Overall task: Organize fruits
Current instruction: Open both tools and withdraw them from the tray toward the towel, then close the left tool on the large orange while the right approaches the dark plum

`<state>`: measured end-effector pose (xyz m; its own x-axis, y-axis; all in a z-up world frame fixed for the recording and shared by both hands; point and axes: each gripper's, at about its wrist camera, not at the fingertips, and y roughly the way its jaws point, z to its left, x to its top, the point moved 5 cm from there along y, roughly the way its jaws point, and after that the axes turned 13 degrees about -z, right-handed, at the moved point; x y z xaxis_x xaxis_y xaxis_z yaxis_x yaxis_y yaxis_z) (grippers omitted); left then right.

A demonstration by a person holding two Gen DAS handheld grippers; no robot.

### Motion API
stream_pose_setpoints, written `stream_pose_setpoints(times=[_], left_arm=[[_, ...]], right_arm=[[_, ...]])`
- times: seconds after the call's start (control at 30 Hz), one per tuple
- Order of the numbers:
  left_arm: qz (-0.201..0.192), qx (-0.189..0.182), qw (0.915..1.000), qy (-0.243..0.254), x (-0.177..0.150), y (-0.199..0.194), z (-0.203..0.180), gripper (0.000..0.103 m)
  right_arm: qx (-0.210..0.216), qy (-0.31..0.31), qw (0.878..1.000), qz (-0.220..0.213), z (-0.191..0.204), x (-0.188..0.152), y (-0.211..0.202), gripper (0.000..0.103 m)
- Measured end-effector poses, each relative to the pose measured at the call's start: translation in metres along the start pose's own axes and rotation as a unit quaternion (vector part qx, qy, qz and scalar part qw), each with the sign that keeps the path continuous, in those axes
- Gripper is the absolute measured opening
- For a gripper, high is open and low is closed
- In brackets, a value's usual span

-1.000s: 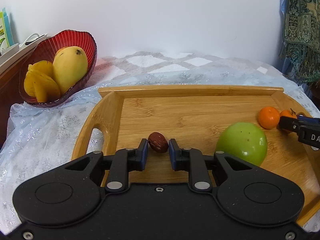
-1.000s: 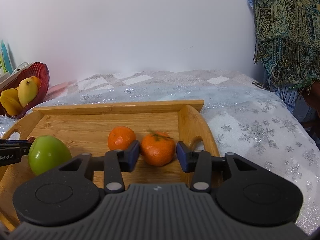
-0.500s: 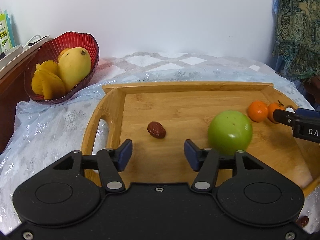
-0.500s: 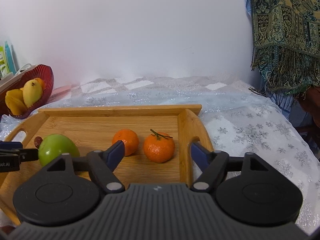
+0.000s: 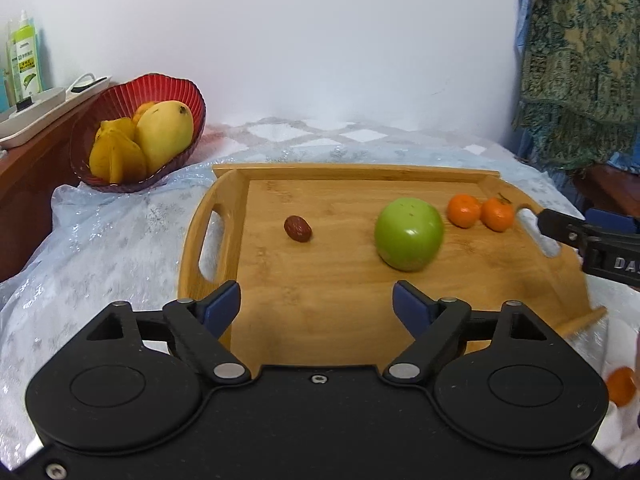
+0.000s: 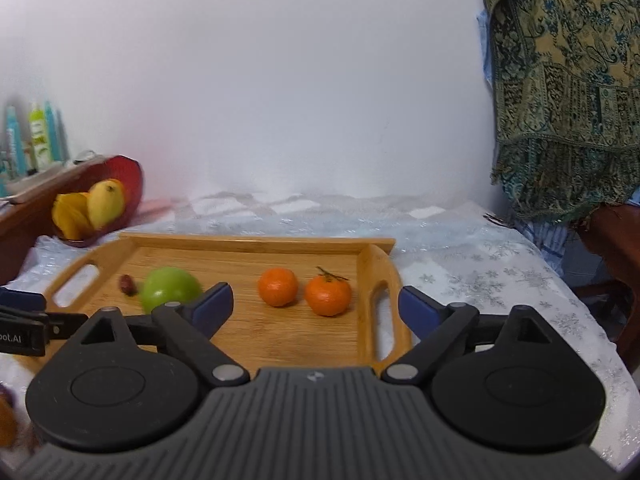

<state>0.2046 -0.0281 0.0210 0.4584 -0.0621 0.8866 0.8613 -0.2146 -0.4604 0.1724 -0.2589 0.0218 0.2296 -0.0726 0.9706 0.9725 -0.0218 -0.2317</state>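
A wooden tray [image 5: 340, 304] [image 6: 240, 336] lies on the snowflake cloth. On it rest a brown date [image 5: 298, 229] [image 6: 127, 284], a green apple [image 5: 408, 234] [image 6: 170, 292] and two tangerines [image 5: 463, 211] [image 5: 497, 214] [image 6: 278, 286] [image 6: 328, 294]. My left gripper [image 5: 316, 306] hangs over the tray's near edge, short of the date, jaws opening with nothing between them. My right gripper [image 6: 316, 306] is drawn back from the tangerines, near the tray's right handle, jaws opening and empty.
A red bowl [image 5: 120, 98] [image 6: 130, 178] with a mango and yellow fruit sits at the back left beside a wooden shelf with bottles [image 5: 26, 54]. A patterned shawl [image 6: 568, 92] hangs at the right. Another tangerine [image 5: 621, 386] lies off the tray, bottom right.
Both grippers let go and widened: the left released the date, the right released the stemmed tangerine. Both pulled back and up from the tray; the fruits stayed where they lay.
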Motion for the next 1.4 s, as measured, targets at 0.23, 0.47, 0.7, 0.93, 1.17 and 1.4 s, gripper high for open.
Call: stream_pose_setpoints(times=[0.23, 0.47, 0.7, 0.93, 1.17, 1.4], left_arm=[[-0.023, -0.007, 0.9997, 0.005, -0.013, -0.039, -0.005, 0.087], [-0.058, -0.015, 0.9981, 0.017, -0.029, -0.08, -0.005, 0.092], [-0.075, -0.01, 0.9967, 0.03, -0.047, -0.111, 0.009, 0.097], [-0.068, -0.003, 0.9975, 0.019, -0.07, -0.124, 0.03, 0.099], [-0.063, -0.01, 0.9978, 0.017, -0.086, -0.128, 0.04, 0.098], [-0.051, -0.011, 0.9982, 0.029, -0.097, -0.126, 0.039, 0.081]], right_arm=[[0.003, -0.008, 1.0, -0.003, 0.014, -0.017, -0.023, 0.096], [0.01, -0.004, 1.0, -0.017, 0.029, -0.032, -0.048, 0.096], [0.027, -0.006, 0.999, -0.045, 0.043, -0.042, -0.077, 0.096], [0.044, -0.004, 0.998, -0.045, 0.059, -0.057, -0.098, 0.096], [0.074, -0.012, 0.996, -0.036, 0.083, -0.07, -0.106, 0.096], [0.115, -0.029, 0.992, -0.036, 0.108, -0.077, -0.111, 0.096]])
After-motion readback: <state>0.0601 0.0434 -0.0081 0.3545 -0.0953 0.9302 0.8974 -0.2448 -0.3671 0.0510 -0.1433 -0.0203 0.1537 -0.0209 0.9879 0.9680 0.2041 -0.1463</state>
